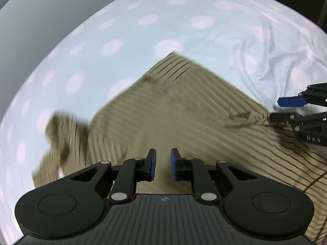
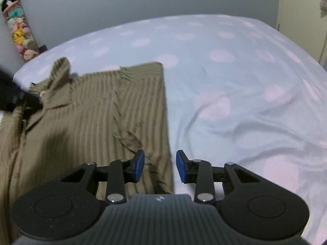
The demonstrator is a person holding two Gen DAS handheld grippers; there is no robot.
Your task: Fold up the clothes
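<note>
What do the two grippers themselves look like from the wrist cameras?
Both match: the left gripper and right gripper have black linkage arms with silver pivot pins, blue pads lining the jaws, round black side housings, and a ribbed grey body bearing a small white logo. No cables or sleeves visible.

One shirt – tan, striped – lies on one bed. Two grippers: the left and the right. At far left stands one tube of plush toys – their number unclear.
</note>
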